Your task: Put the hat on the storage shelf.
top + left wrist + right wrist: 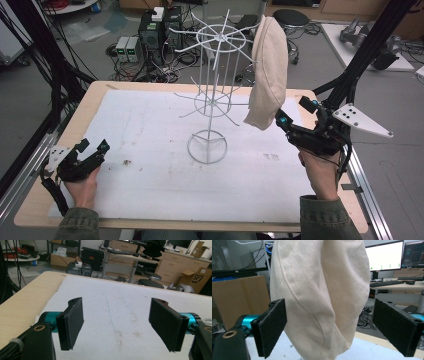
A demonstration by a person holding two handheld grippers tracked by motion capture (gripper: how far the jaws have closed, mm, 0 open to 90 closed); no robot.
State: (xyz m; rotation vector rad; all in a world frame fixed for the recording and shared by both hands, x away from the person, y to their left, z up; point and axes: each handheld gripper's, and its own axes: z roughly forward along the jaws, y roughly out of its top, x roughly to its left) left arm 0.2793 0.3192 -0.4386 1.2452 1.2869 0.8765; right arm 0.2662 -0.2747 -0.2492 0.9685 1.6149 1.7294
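A white wire rack point(215, 90) stands on a ring base at the middle of the white mat point(150, 130). A cream cloth hat point(270, 70) hangs from one of its upper arms on the right side, drooping down to about mid-height. My right gripper point(295, 112) is open just right of the hat's lower end. In the right gripper view the hat point(319, 290) hangs between the two black pads of the right gripper point(329, 315); the left pad point(272, 327) is close beside the cloth and the right pad stands well apart. My left gripper point(93, 146) rests open at the mat's front left, its pads point(71, 322) wide apart with bare mat point(112, 297) between them.
Thin wire arms of the rack stick out at two levels around the pole. Black frame struts point(360, 55) rise at the table's right and left corners. Metal rails point(367, 190) run along the side edges. Computers point(155, 30), cables and stools stand on the floor beyond the far edge.
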